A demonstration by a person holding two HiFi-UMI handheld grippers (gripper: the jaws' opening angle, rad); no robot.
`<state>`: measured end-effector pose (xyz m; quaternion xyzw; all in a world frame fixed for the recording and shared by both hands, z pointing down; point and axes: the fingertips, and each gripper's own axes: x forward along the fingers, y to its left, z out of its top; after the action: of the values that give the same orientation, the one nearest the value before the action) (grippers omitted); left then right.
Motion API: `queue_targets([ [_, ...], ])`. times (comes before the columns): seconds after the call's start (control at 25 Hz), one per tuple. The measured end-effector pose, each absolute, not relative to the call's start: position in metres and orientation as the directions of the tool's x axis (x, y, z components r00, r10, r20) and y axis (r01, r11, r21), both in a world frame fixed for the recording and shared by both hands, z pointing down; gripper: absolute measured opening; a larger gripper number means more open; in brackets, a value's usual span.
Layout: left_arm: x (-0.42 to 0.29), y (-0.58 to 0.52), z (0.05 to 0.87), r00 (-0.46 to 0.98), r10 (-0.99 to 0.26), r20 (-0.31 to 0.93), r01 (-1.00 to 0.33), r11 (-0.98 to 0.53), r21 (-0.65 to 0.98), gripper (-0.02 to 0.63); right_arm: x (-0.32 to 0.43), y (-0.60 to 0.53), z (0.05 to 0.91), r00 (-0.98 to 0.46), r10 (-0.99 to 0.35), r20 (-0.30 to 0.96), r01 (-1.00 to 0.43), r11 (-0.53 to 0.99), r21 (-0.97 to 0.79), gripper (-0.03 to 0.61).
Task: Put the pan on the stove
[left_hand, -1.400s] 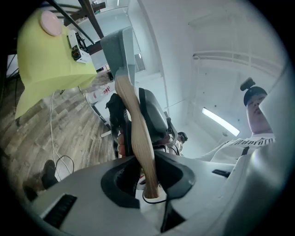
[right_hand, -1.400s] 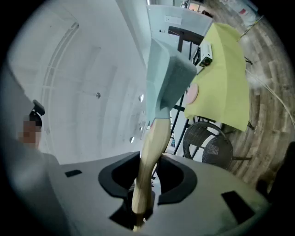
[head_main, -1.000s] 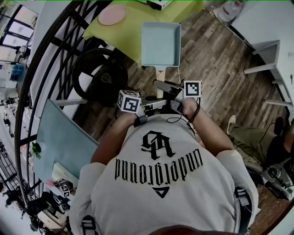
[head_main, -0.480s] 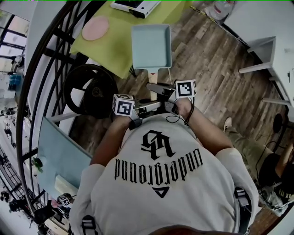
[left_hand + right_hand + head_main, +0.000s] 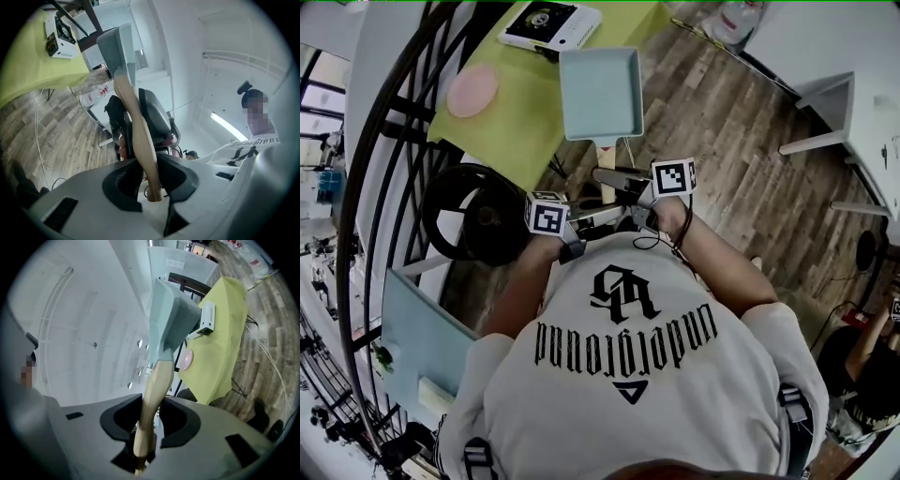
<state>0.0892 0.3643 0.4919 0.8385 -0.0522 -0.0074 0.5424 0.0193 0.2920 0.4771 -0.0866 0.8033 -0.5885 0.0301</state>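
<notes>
A light-blue square pan (image 5: 600, 92) with a wooden handle (image 5: 610, 152) hangs in the air over the near edge of the yellow-green table (image 5: 511, 122). Both grippers are shut on that handle: the left gripper (image 5: 605, 214) from the left, the right gripper (image 5: 623, 178) from the right, just ahead of it. In the left gripper view the handle (image 5: 139, 136) runs up between the jaws of the left gripper (image 5: 149, 176) to the pan (image 5: 119, 44). The right gripper (image 5: 147, 420) clamps the handle (image 5: 153, 394) likewise. A white portable stove (image 5: 551, 24) sits on the table's far side, beyond the pan.
A pink plate (image 5: 472, 91) lies on the table left of the pan. A black round weight-like object (image 5: 478, 214) and a curved black railing (image 5: 380, 150) stand at the left. White furniture (image 5: 848, 112) is at the right, and another person (image 5: 862, 375) sits at lower right.
The pan, held in both grippers, has been carried forward toward the table. The stove and the pink plate have come further into view.
</notes>
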Motion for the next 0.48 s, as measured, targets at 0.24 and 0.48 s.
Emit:
queue_targets([
  [0.24, 0.097, 0.310, 0.499, 0.997, -0.070, 0.019, -0.045, -0.394, 0.918, 0.092, 0.028, 0.237, 0.488, -0.975, -0.209, 0.069, -0.124, 0.260, -0.958, 0.121],
  [0.48, 0.085, 0.235, 0.505, 0.999, -0.053, 0.006, -0.027, -0.403, 0.915, 0.092, 0.018, 0.160, 0.491, -0.973, -0.219, 0.077, -0.135, 0.264, -0.955, 0.118],
])
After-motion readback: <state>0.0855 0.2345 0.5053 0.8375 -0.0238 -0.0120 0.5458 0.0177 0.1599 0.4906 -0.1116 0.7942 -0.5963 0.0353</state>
